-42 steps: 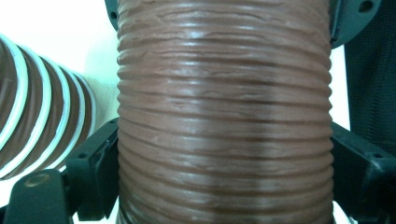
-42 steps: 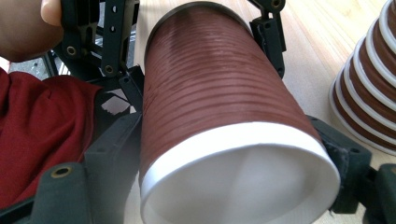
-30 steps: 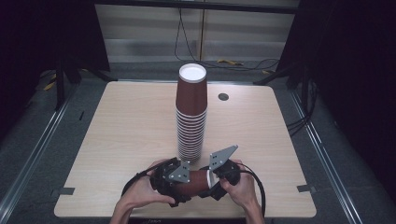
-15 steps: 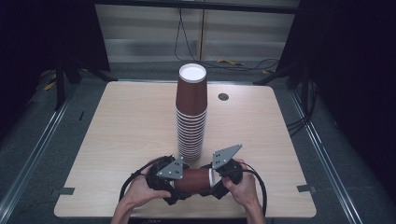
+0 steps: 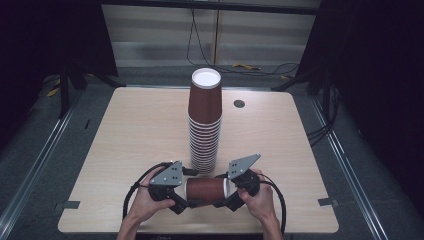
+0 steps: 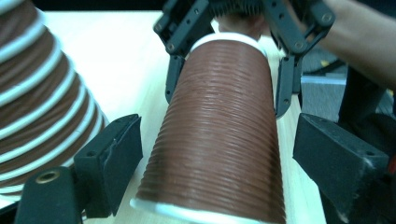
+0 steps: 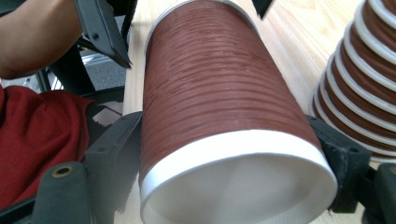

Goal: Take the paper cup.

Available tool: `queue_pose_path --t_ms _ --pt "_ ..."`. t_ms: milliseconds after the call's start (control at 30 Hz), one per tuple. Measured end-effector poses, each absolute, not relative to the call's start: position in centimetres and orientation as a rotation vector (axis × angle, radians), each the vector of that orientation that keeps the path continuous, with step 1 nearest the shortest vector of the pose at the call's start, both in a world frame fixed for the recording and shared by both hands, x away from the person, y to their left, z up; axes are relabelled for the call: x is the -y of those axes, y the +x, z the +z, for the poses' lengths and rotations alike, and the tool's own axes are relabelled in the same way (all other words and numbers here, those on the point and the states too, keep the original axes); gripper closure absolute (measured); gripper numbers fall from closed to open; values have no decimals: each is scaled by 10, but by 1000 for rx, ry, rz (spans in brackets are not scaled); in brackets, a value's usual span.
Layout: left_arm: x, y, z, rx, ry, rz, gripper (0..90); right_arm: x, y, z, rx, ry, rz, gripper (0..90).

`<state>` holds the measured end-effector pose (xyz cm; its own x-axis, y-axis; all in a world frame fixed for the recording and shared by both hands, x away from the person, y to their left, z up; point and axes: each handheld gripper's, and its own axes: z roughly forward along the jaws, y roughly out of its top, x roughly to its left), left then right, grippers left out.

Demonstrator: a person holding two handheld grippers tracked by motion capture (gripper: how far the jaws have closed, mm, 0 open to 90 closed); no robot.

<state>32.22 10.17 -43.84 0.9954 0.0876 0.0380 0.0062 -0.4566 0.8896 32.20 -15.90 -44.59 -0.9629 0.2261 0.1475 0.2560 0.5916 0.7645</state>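
Lying on its side near the front edge of the table [image 5: 125, 130], a single brown ribbed paper cup [image 5: 206, 189] spans the gap between the two grippers, its white-rimmed mouth toward the right gripper [image 5: 226, 198] and its narrower base toward the left gripper [image 5: 186, 197]. Interior of this cup, as seen in the right gripper view — plain white, nothing inside. The right gripper is clenched on the cup just behind the rim, one black jaw pressed against each flank. The left gripper's jaws have just been closing with the cup's base end between them; in the left gripper view a sliver of table shows between each jaw and the cup wall, so they stand released, not pressing. A hand [image 5: 150, 202] carries the left gripper and another hand [image 5: 260, 197] the right, both entering from the bottom of the high view, each gripper with a grey three-cornered plate on top and a black cable looping away. Just behind the held cup stands a tall stack of cups [image 5: 205, 125] — same brown ribbed make, nested upside down, white rims showing as bands, the top one presenting its white base upward. Farther back on the table, to the right of the stack, a small round dark grommet [image 5: 239, 103].
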Motion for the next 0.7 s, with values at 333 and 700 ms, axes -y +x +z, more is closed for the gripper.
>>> queue_pose_path --t_ms 333,700 --pt "-116 320 -445 -178 1946 142 156 172 323 -452 2726 -511 -1457 204" --pt "-128 321 -455 -286 1858 153 157 180 322 -462 2653 -580 -1590 203"
